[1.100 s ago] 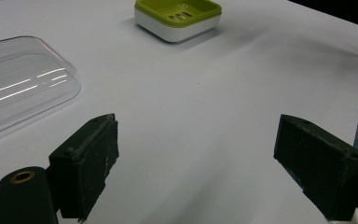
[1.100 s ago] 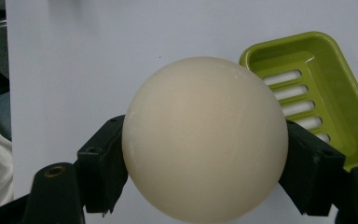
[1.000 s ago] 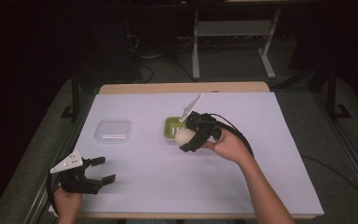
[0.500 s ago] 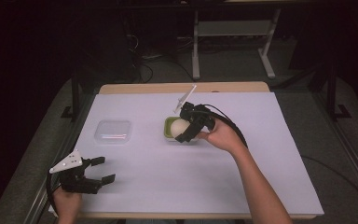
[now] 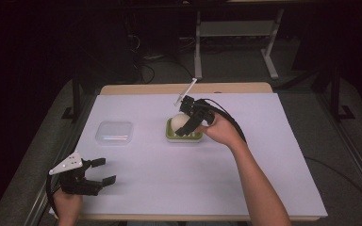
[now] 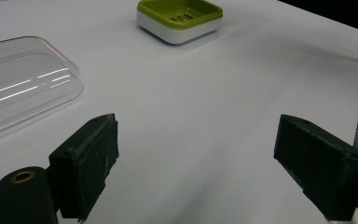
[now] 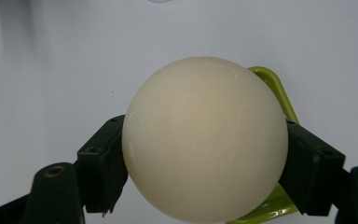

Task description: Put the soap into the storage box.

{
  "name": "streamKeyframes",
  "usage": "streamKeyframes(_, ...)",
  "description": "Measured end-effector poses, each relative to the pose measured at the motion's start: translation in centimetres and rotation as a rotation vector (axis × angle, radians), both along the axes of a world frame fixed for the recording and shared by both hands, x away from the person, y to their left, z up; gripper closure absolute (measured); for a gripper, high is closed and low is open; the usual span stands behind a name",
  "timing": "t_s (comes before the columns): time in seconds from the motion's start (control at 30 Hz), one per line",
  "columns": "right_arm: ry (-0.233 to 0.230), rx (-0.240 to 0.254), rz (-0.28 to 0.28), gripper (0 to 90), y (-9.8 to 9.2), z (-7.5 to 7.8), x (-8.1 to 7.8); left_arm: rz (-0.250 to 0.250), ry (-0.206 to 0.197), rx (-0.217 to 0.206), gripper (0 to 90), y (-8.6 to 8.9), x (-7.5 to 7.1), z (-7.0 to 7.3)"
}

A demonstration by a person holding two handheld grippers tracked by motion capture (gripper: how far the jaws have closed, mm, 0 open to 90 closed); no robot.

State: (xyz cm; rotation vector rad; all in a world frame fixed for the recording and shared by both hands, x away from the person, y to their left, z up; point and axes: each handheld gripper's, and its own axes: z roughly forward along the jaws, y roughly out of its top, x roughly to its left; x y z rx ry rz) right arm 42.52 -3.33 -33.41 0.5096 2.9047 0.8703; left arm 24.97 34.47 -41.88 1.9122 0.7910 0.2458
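High view: right gripper (image 5: 185, 123) clamps a cream ball (image 5: 181, 122) over the green soap dish (image 5: 184, 137), maybe touching it; left gripper (image 5: 99, 172) spread wide, well apart.
Left gripper view: jaws gape, nothing between them; clear lid (image 6: 21, 84) ahead-left.
Right gripper view: jaws pinch the ball's sides, dish right behind.

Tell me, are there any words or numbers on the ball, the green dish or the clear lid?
There are none to read. The cream ball held in the right gripper is plain. The green dish shows slots but no letters. The clear lid shows bright reflections and no print. The left gripper and the white table cover carry no label either.
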Motion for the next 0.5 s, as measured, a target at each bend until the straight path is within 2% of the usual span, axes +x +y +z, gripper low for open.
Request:
streamKeyframes(0.17,0.003,-0.014,-0.014,24.4,0.0,-0.6,0.6,0.003,0.000,-0.005,13.2,0.0,0.0,0.0)
streamKeyframes(0.23,0.016,-0.007,-0.027,24.4,0.0,-0.8,0.9,0.002,-0.001,-0.003,13.1,0.0,0.0,0.0)
streamKeyframes(0.5,0.017,-0.004,-0.040,24.4,0.2,-1.4,1.6,0.000,-0.002,-0.003,13.2,0.0,0.0,0.0)
